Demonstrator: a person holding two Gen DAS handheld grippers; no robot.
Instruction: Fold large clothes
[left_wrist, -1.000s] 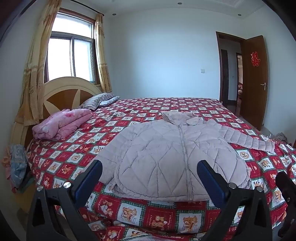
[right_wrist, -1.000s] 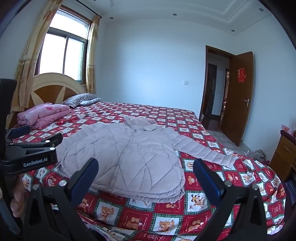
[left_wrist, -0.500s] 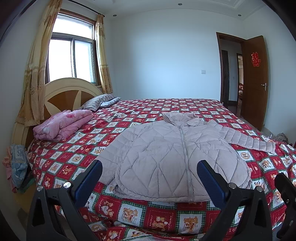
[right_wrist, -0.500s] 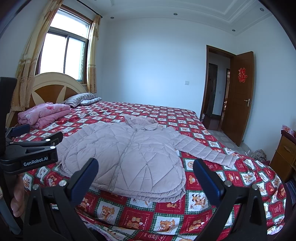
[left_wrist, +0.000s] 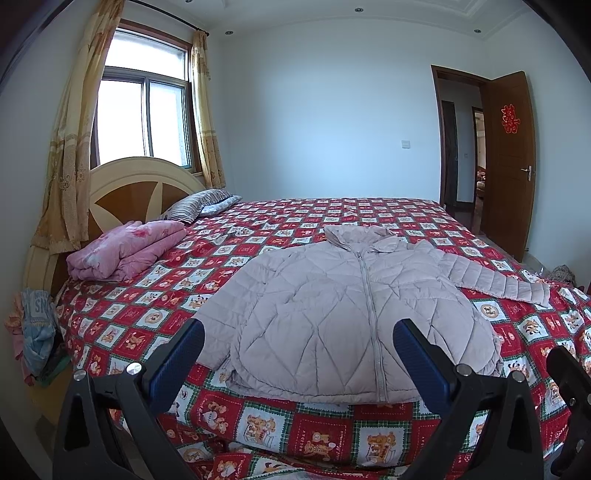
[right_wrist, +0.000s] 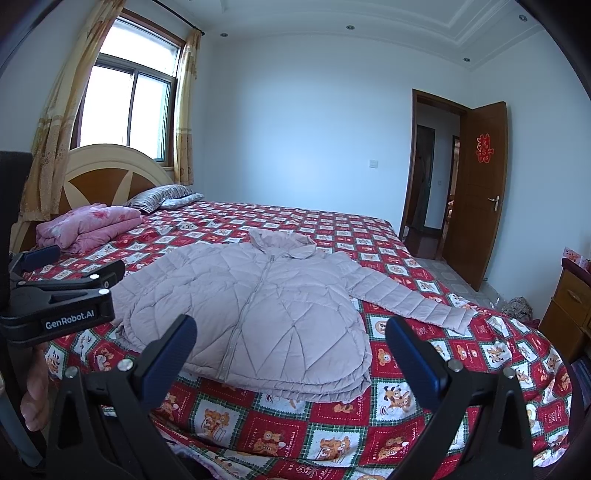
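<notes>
Pale quilted jacket flat on bed, zipped, one sleeve out. Left tongs and right tongs both wide, holding nothing.

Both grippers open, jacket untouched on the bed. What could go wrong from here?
1. The jacket is puffy and quilted; a gripper may pinch only the top layer, so the fold drags unevenly.
2. Its hem lies near the bed edge; a pull toward the person could slide it off.
3. One sleeve is stretched out, the other barely shows; it could bunch inside the fold.
</notes>
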